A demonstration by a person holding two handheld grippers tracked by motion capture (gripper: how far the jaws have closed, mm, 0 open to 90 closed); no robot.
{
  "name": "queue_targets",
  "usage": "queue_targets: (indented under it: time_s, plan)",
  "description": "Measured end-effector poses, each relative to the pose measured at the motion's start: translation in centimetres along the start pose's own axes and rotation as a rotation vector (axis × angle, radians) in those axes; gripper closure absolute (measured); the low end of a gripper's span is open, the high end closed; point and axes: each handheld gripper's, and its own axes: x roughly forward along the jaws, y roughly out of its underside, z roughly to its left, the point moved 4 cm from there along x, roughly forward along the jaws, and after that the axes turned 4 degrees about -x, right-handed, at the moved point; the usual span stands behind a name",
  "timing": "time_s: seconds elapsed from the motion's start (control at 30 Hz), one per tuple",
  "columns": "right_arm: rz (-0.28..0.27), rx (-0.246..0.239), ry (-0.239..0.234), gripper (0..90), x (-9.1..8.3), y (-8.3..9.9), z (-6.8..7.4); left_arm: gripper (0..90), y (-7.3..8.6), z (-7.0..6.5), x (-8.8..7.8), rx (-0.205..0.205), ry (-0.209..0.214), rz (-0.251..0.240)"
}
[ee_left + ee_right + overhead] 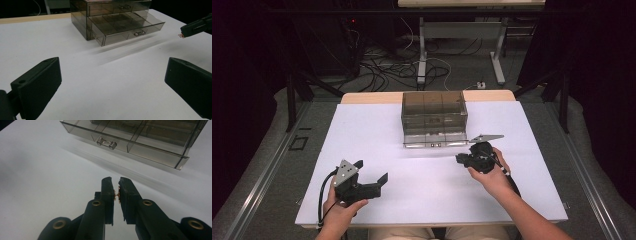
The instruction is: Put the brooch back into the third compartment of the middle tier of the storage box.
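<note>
A smoky clear drawer box [434, 109] stands at the far middle of the white table, its lower drawer [432, 140] pulled out toward me. In the left gripper view the drawer [125, 25] shows inner dividers and a small metal handle [139, 33]. My right gripper [459, 159] hovers just right of the drawer front, shut on a tiny copper-coloured piece [117, 194] pinched between its pads. That piece [180, 36] also dangles from the right gripper's tip [183, 30]. My left gripper [372, 171] is near the front left, open, nothing between its jaws.
The white table top [377, 125] lies bare around the box. A wooden strip [372, 97] runs along the far edge. Cables and desk legs [422, 60] are on the floor beyond, and dark curtains hang on both sides.
</note>
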Motion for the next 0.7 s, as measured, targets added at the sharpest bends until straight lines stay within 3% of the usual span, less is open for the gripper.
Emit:
queue_targets:
  time_s: [0.7]
  plan:
    - [0.023,-0.006,-0.018,82.4,-1.6,-2.5,0.2,0.9,0.0,0.0,0.0,0.001,0.002,0.001]
